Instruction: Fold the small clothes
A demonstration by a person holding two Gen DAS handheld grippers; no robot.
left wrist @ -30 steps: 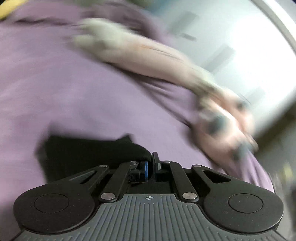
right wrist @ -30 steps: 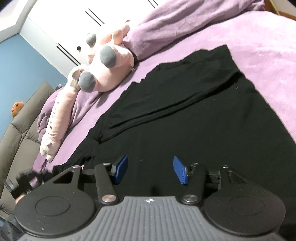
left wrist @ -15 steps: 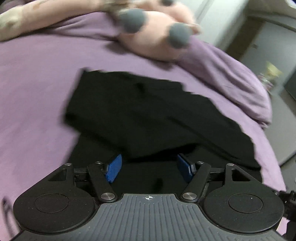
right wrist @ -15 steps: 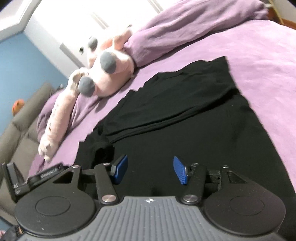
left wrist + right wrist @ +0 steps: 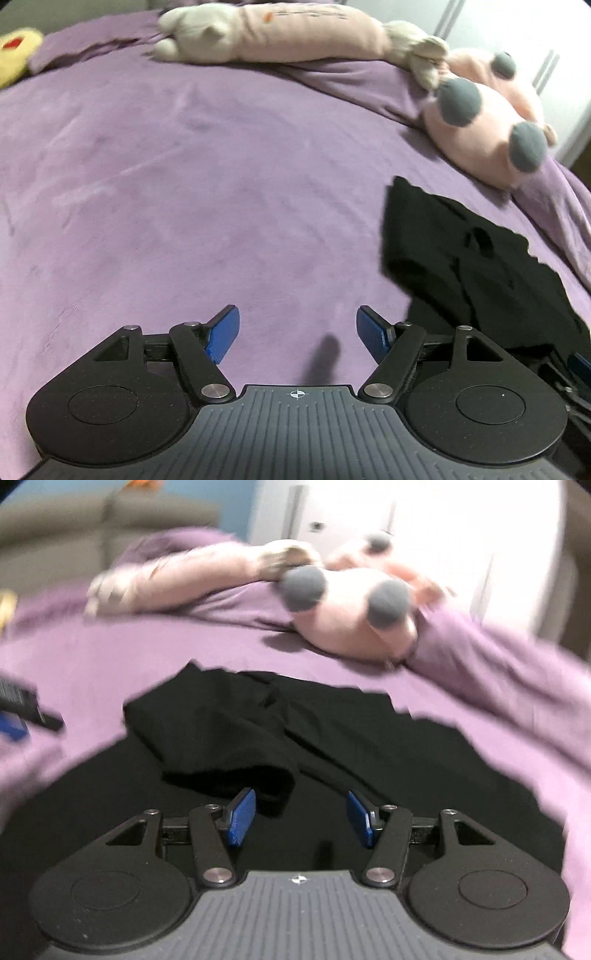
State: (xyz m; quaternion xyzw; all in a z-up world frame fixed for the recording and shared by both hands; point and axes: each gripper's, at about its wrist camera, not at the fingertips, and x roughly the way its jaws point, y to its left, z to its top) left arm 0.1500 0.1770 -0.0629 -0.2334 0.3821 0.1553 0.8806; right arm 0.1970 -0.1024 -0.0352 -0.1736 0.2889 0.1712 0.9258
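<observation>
A black garment [image 5: 332,746] lies partly folded on the purple bedspread [image 5: 184,184], one side flap turned in over its middle. In the left wrist view the same black garment [image 5: 472,266] sits at the right. My left gripper [image 5: 297,334] hovers over bare bedspread left of the cloth; its jaws are opening, with nothing between the blue pads [image 5: 223,334]. My right gripper [image 5: 299,818] is open just above the black cloth, nothing pinched between its pads [image 5: 240,818]. The left gripper's tip [image 5: 22,705] shows at the right wrist view's left edge.
A long pink plush toy [image 5: 295,33] and a round pink plush with grey spots [image 5: 491,122] lie along the bed's far side. A bunched purple blanket [image 5: 498,672] lies at the right. A yellow toy [image 5: 14,51] sits far left. White cupboard doors [image 5: 369,506] stand behind.
My left gripper let go of the black cloth, opened, and swung left off the garment onto bare bedspread. My right gripper rolled and moved sideways, staying open over the cloth.
</observation>
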